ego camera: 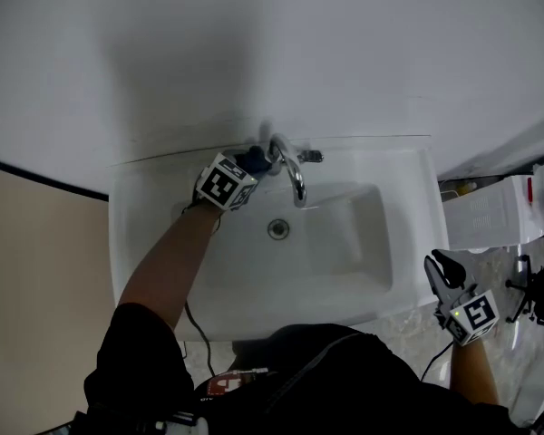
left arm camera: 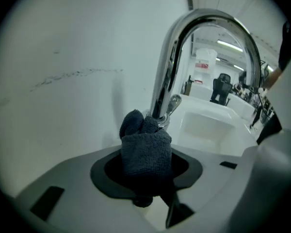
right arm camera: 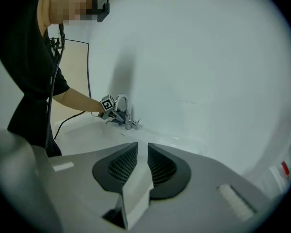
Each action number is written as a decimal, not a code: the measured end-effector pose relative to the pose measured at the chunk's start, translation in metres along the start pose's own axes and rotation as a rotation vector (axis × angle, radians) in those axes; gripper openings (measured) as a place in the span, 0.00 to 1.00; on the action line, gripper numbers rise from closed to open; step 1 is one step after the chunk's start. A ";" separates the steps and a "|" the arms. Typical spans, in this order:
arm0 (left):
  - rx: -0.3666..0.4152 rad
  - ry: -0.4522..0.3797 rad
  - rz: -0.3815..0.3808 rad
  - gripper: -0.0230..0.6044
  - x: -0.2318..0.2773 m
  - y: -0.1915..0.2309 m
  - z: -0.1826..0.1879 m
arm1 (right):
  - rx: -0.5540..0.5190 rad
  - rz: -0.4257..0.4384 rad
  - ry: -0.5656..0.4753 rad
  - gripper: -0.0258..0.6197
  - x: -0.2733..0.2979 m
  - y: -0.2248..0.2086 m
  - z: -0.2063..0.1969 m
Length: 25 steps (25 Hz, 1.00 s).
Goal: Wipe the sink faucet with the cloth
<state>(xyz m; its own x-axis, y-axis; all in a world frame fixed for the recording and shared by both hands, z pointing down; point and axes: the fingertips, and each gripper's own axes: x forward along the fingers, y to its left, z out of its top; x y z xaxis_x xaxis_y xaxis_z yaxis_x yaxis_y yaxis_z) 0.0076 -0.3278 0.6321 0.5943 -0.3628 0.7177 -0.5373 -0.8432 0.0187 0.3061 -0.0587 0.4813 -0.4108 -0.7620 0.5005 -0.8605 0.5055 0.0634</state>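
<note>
**Inspector:** Firstly, the left gripper [ego camera: 247,168]. What was its state?

**Assessor:** Its jaws were pinched on a dark blue cloth [left arm camera: 145,152]. The cloth was bunched into a thick wad that filled the gap between the jaws and stuck out past their tips.

**Inspector:** And where was the cloth relative to the faucet [left arm camera: 166,72]?

**Assessor:** It was at the foot of the chrome spout. The wad's front lobes touched the base collar, just below the small lever [ego camera: 310,156]. The spout rose from there and arched over the basin, and its upper curve was bare.

**Inspector:** Where was the faucet on the sink [ego camera: 145,270]?

**Assessor:** It was at the middle of the back ledge, close to the white wall [ego camera: 254,43]. The drain [ego camera: 278,228] lay in the basin in front of it. The left forearm reached across the sink's left side to get there.

**Inspector:** What about the right gripper [right arm camera: 141,152]?

**Assessor:** Its jaws stood a narrow slit apart with nothing between them. It was held clear of the sink, off the front right corner and well apart from the faucet. Its own view looked across the basin towards the faucet and the wall.

**Inspector:** Was anything else noted?

**Assessor:** A white crate [ego camera: 490,211] stood beyond the sink's right edge. I could not tell what was in it.
</note>
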 end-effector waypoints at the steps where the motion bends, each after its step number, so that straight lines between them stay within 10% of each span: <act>1: 0.049 0.044 0.003 0.29 0.004 0.000 -0.001 | 0.005 0.001 0.003 0.13 0.000 -0.003 -0.003; 9: 0.189 0.307 0.017 0.29 0.042 0.005 -0.028 | 0.047 0.006 0.039 0.13 0.002 0.003 -0.020; 21: -0.063 0.286 -0.114 0.28 -0.007 -0.016 0.016 | 0.070 -0.006 0.019 0.13 -0.001 0.000 -0.016; 25: 0.024 0.349 -0.071 0.28 -0.014 -0.012 0.009 | 0.044 -0.003 0.046 0.13 -0.007 0.004 -0.026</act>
<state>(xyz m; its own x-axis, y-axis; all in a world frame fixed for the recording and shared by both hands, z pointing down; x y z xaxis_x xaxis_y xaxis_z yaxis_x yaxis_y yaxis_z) 0.0116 -0.3160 0.6157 0.3872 -0.1494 0.9098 -0.4853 -0.8720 0.0634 0.3135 -0.0412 0.5005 -0.3948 -0.7435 0.5398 -0.8744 0.4844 0.0276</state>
